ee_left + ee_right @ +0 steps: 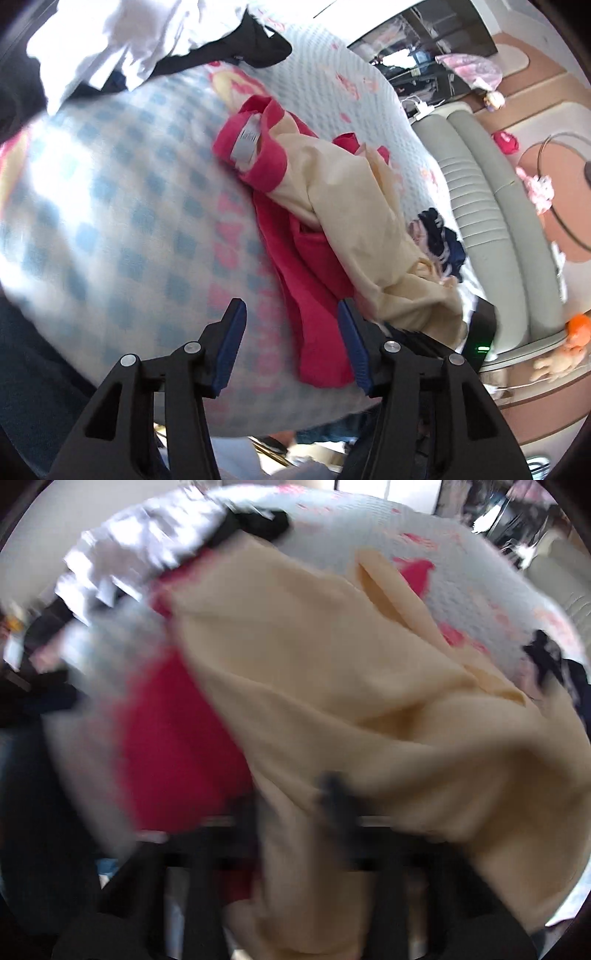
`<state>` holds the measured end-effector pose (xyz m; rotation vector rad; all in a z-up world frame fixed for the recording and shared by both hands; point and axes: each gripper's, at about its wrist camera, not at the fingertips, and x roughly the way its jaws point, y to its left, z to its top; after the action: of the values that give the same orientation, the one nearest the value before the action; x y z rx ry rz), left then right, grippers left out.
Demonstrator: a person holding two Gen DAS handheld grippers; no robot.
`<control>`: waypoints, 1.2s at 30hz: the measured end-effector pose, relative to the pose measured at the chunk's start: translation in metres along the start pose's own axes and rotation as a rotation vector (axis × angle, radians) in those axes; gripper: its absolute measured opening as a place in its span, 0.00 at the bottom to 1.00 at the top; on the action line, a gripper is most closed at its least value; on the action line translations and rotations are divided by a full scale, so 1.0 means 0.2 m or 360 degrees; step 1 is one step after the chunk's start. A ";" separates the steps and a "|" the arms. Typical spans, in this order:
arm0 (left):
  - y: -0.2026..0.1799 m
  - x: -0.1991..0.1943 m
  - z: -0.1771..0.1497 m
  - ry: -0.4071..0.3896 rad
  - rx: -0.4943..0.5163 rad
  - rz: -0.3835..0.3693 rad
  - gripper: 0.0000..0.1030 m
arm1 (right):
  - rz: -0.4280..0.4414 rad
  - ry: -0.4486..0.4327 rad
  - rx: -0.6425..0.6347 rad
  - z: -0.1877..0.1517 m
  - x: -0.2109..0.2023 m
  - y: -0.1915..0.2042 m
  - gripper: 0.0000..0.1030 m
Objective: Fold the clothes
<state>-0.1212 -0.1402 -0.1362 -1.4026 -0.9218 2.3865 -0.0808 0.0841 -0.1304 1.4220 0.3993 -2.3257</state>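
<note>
Cream-and-pink garment [332, 206], bunched at bed [110, 206] edge: left tool [291, 332] spread, empty; right tool [295, 812] pinching cream cloth, apparently; risk: layers snagging, sliding off.

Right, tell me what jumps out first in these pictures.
A crumpled cream and pink garment lies mid-bed on the blue checked blanket, with the open left gripper just short of its pink hem. In the blurred right wrist view, cream cloth drapes over the right gripper.

We see a blue-checked bedspread [110, 206], a grey padded bed edge [480, 206] along its right side, and pink toys [539, 188] on the floor beyond.
</note>
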 end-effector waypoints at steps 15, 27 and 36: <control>-0.21 0.68 0.34 0.0392 0.0069 -0.0035 0.77 | -0.0274 -0.0319 0.0543 -0.06 -0.58 -0.80 0.24; -0.42 0.10 0.20 0.0103 0.0279 -0.0460 0.09 | 0.0379 0.0013 0.0670 -0.26 -0.38 -0.65 0.65; -0.43 -0.66 0.29 -0.0385 0.0390 -0.0372 0.08 | 0.0135 -0.0035 0.0539 0.31 -0.10 -0.59 0.20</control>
<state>-0.1125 -0.1608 0.0294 -0.8831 -0.7650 2.4228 -0.1762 0.1643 -0.0799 1.5255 -0.0668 -2.4182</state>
